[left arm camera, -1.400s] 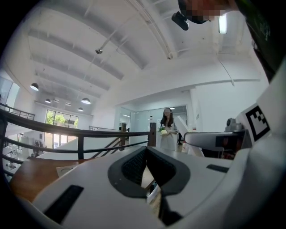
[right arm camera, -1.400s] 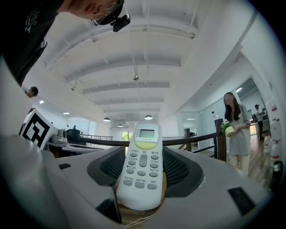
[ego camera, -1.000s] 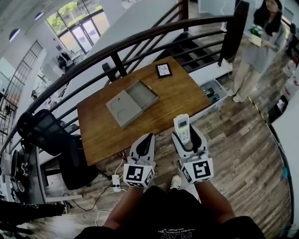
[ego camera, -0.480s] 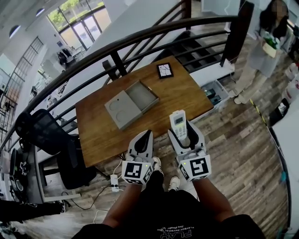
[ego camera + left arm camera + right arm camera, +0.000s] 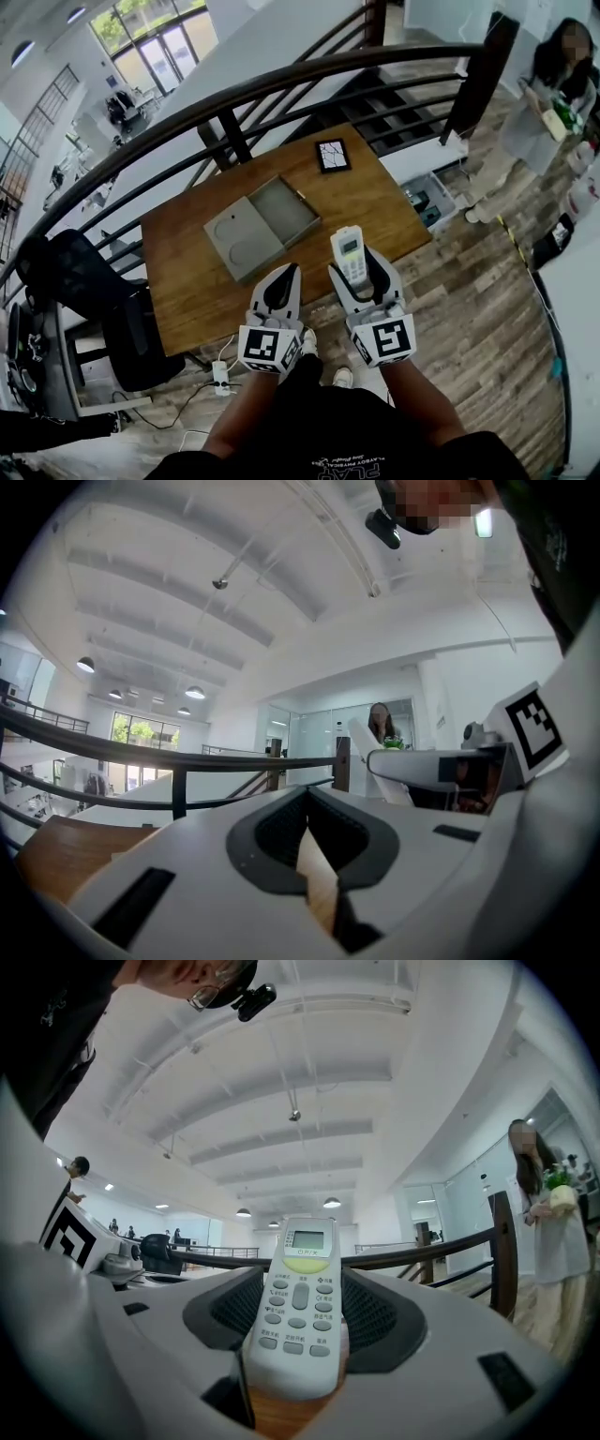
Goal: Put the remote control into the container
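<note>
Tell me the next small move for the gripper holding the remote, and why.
Probably carry the right gripper forward and to the left, farther over the table, toward the container. Its jaws are shut on the remote control, which shows by the table's near edge, while the container lies open farther in and to the left, its tray empty.

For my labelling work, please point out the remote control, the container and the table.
remote control [image 5: 350, 253]: head view, its front face.
container [image 5: 286, 208]: head view, floor of its open half.
table [image 5: 375, 202]: head view, bare wood, right part.
</note>
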